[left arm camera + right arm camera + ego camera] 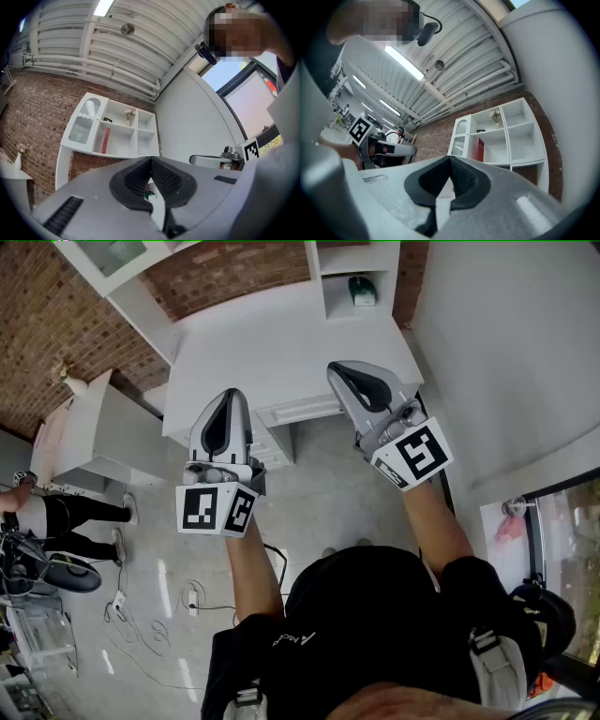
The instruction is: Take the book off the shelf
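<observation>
A red book (106,140) stands upright in the lower left compartment of a white wall shelf (140,140) on a brick wall. The right gripper view shows the same book (480,150) in the shelf (520,140). Both grippers are held well short of the shelf, up in the air. My left gripper (151,161) is shut with nothing between its jaws. My right gripper (450,161) is also shut and holds nothing. In the head view the left gripper (228,404) and right gripper (345,374) point forward side by side; the book is hidden there.
A small vase of flowers (129,115) sits in the compartment above the book. Below me is a white desk (281,343), with a green object (362,292) in a cubby behind it. A person (56,517) stands at the left, and cables (141,615) lie on the floor.
</observation>
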A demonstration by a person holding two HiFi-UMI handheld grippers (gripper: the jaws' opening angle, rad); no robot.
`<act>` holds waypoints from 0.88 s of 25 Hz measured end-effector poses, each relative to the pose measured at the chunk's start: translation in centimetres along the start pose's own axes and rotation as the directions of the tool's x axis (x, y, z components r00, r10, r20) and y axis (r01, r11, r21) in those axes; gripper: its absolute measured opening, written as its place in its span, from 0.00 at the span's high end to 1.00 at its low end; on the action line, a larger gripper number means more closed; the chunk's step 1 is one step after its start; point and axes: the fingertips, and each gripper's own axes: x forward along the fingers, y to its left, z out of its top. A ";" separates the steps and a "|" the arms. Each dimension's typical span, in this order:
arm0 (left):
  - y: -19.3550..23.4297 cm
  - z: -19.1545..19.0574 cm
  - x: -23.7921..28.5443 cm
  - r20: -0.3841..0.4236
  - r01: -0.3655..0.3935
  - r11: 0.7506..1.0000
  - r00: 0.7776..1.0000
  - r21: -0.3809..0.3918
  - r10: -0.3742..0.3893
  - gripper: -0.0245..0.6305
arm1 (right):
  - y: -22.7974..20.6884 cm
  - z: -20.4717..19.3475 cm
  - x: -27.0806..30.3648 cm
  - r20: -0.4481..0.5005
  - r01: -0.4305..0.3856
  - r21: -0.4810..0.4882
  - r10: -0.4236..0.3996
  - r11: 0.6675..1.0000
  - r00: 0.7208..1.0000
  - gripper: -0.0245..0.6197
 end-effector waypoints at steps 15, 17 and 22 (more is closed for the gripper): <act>5.4 0.2 -2.4 0.012 0.020 1.000 1.000 -0.008 -0.020 0.96 | 4.1 -1.0 3.6 -0.010 0.020 0.042 -0.020 0.999 1.000 0.96; 6.5 0.4 -2.2 0.020 0.020 1.000 1.000 -0.005 -0.020 0.96 | 4.4 -1.3 4.4 -0.017 0.018 0.035 -0.017 0.999 1.000 0.96; 8.3 0.1 -0.7 0.030 0.014 1.000 0.999 0.016 -0.015 0.96 | 3.1 -2.4 6.2 -0.010 0.019 0.043 -0.018 0.999 1.000 0.96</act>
